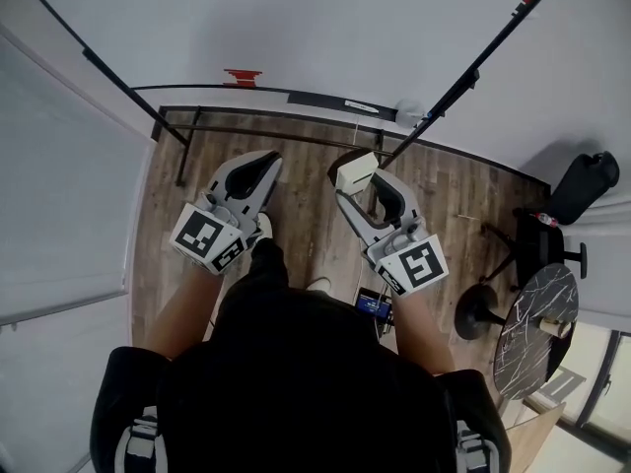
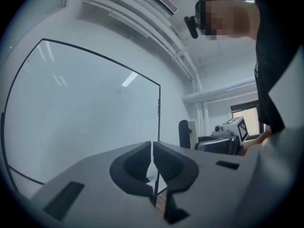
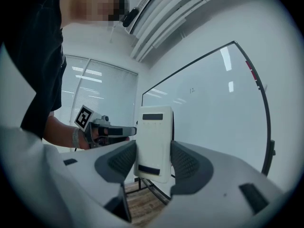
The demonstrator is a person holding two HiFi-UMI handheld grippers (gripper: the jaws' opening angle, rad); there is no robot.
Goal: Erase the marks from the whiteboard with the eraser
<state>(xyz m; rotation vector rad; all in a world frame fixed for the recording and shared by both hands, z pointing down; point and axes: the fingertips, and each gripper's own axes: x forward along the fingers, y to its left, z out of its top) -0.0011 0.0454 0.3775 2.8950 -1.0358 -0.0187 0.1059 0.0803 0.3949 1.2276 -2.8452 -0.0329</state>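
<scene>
The right gripper is clenched on the eraser – a white slab held upright, a dark strip near its top and another near its foot, both jaw pads pressed to its flat sides. In the head view the eraser sits at that gripper's tip, held above the wood floor and near the lower edge of the whiteboard, apart from its surface.

The left gripper has its jaws drawn together with only a thin slit between them, and nothing is in that slit. It hangs beside the right one, also in front of the board and not touching it.

The board is large, black-framed and stands on a dark stand. One small faint mark shows high on it – it may read "12", though it is too small to be sure. A small red thing sits on the board's face. A round dark table and a black chair stand off to the right
</scene>
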